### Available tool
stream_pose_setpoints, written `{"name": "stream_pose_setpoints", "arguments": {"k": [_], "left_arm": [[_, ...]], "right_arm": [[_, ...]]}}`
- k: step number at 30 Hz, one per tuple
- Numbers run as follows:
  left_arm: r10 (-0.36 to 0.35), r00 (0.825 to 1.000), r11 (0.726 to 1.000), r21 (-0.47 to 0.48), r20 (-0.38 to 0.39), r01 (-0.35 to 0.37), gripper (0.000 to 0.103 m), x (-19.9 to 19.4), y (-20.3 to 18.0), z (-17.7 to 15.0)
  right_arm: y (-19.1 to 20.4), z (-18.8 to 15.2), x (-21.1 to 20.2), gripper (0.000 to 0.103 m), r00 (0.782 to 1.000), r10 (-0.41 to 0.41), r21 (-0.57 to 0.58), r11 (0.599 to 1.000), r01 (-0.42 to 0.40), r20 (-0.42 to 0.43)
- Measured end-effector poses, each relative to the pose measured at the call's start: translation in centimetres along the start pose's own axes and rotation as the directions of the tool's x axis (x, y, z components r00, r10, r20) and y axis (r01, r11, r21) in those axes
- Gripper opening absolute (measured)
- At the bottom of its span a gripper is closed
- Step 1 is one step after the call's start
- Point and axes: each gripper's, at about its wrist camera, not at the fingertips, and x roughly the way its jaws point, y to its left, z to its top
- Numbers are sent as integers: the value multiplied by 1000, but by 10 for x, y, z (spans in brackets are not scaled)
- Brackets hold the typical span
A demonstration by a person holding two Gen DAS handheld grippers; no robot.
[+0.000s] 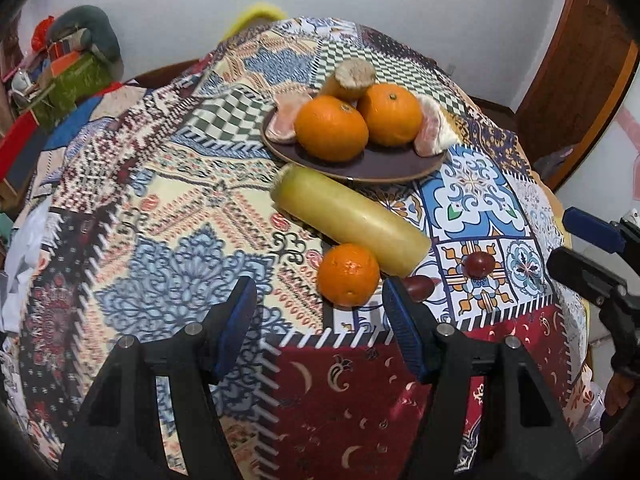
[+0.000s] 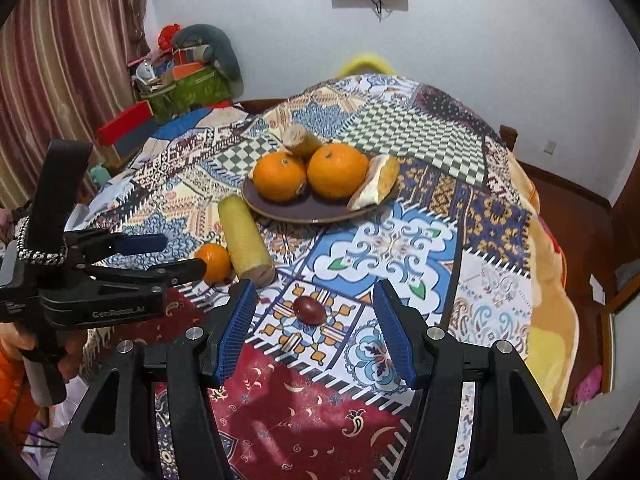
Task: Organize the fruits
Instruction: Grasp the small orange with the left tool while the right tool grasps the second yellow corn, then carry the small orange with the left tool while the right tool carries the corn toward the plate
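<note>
A brown plate (image 1: 384,168) (image 2: 288,210) holds two oranges (image 1: 331,128) (image 2: 338,170), pomelo pieces (image 1: 430,132) (image 2: 376,186) and a short sugarcane piece (image 1: 352,76) (image 2: 300,140). A long yellow sugarcane piece (image 1: 352,218) (image 2: 246,240) lies on the cloth before the plate. A loose orange (image 1: 348,274) (image 2: 215,262) lies at its near end. Two dark red dates (image 1: 480,264) (image 1: 418,286) lie nearby; one shows in the right wrist view (image 2: 309,310). My left gripper (image 1: 320,328) is open just short of the loose orange. My right gripper (image 2: 316,328) is open with the date between its tips.
The table carries a patchwork cloth (image 1: 160,220) (image 2: 400,240). Boxes and clutter (image 2: 180,76) stand at the far left by a striped curtain (image 2: 60,60). The right gripper shows at the right edge of the left wrist view (image 1: 592,256), and the left gripper at the left of the right wrist view (image 2: 140,256).
</note>
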Motion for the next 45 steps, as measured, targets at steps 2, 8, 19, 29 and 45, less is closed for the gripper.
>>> {"name": "stream_pose_setpoints", "arguments": {"k": [2,8,19,29,45], "left_arm": [[-7,1000,1000,5,-5,7,65,5,-3,1],[-54,998,999,0,-28,54,43,22,-7,4],[-44,999,999,-3,18,44,37,11,14,-2],[45,995,996,-86,87,-38,37,-16,66,-5],[23,995,993,-115,96,-12,37,-7,87,-11]], "right_arm": [[1,-2,3,57,1000,1,2,1000,-1,-10],[-3,-3,12,57,1000,10,14,1000,-10,-29],[12,16,34,57,998,61,-1,998,-61,-32],[45,45,78,57,990,115,-96,988,-123,-87],[85,50,136,40,970,66,-252,959,-125,-232]]}}
